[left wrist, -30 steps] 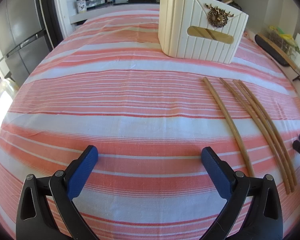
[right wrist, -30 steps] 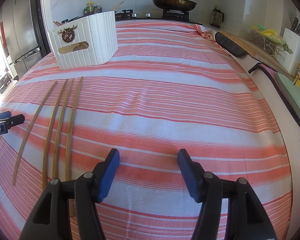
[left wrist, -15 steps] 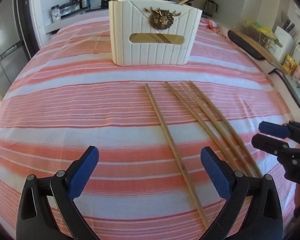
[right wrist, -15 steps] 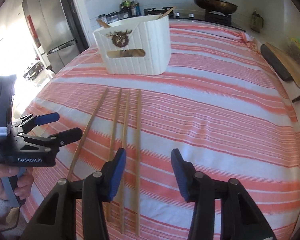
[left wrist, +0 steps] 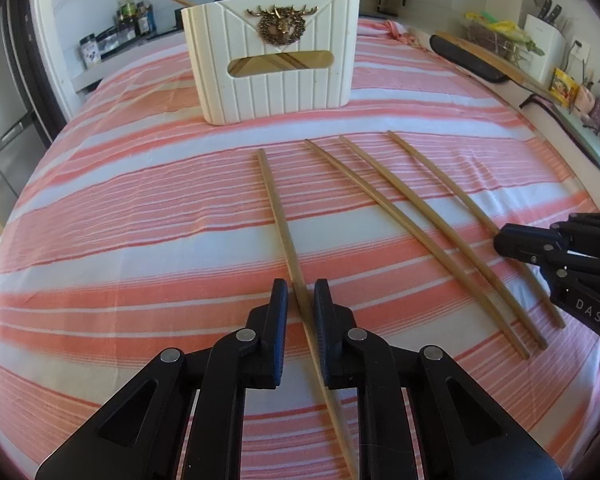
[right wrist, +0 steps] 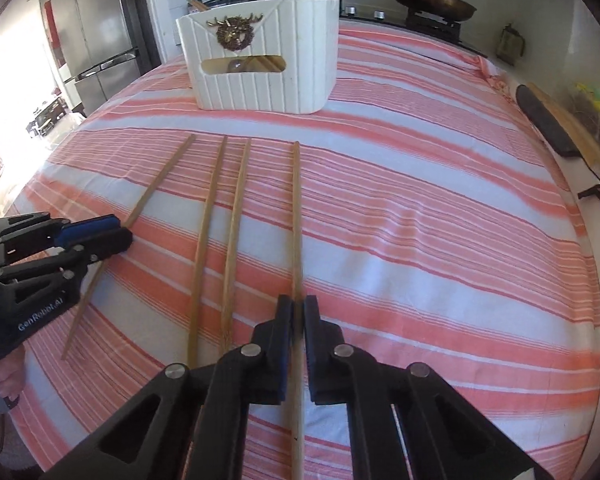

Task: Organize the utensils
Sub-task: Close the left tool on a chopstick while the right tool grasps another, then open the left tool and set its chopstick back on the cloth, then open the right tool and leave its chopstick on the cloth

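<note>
Several long bamboo chopsticks lie side by side on the striped cloth in front of a white ribbed holder box (left wrist: 274,60) with a brass deer emblem, also in the right wrist view (right wrist: 262,66). My left gripper (left wrist: 300,300) is shut on the leftmost chopstick (left wrist: 278,216). My right gripper (right wrist: 298,312) is shut on the rightmost chopstick (right wrist: 297,216). Both sticks still rest along the cloth. Two chopsticks (left wrist: 404,216) lie between them. The right gripper shows at the right edge of the left wrist view (left wrist: 500,240); the left gripper shows at the left of the right wrist view (right wrist: 120,236).
The table carries a red and white striped cloth (left wrist: 140,208). More utensils stand inside the box. A dark tray (left wrist: 466,60) and a wooden board lie along the right counter. A pan (right wrist: 430,0) sits on the stove behind. A fridge (right wrist: 92,28) stands at the left.
Both grippers were open half a second ago and have moved forward and down. Each has closed on an outer chopstick; the rightmost stick has shifted away from the middle pair.
</note>
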